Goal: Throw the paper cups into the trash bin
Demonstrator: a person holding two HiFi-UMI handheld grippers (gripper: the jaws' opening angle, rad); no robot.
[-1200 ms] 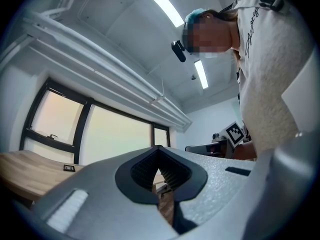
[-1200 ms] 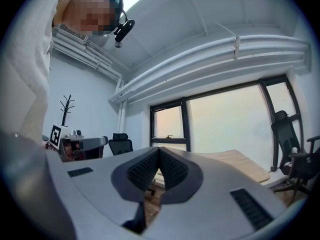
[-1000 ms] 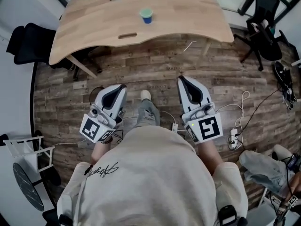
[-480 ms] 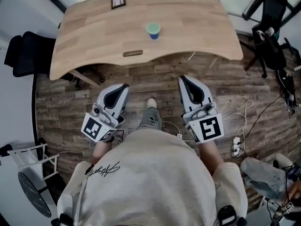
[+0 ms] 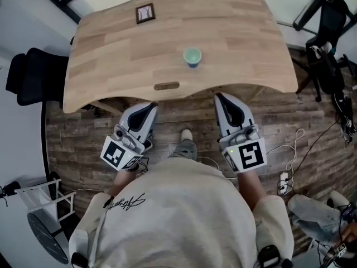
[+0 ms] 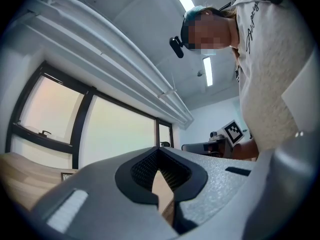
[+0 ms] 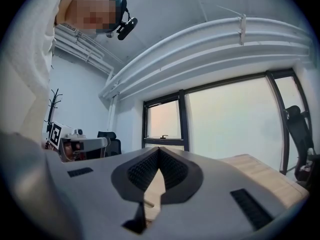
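A single paper cup [image 5: 192, 56], pale green inside with a blue wall, stands upright on the wooden table [image 5: 117, 54] near its front edge. My left gripper [image 5: 150, 107] hangs just before the table's front edge, left of the cup, shut with nothing in it. My right gripper [image 5: 221, 98] sits at the same edge, slightly right of the cup, also shut and holding nothing. Both gripper views point upward at ceiling and windows; the left gripper [image 6: 159, 165] and the right gripper [image 7: 159, 170] show their jaws closed together. No trash bin is in view.
A small framed marker card [image 5: 145, 13] lies at the table's back. A black chair [image 5: 28, 77] stands at the left, an office chair [image 5: 329, 60] at the right. Cables and a power strip [image 5: 284, 177] lie on the plank floor. Another person's leg [image 5: 312, 208] is lower right.
The person has stepped toward the table, so the table and cup have come closer in the head view. Both grippers stayed shut in the same pose.
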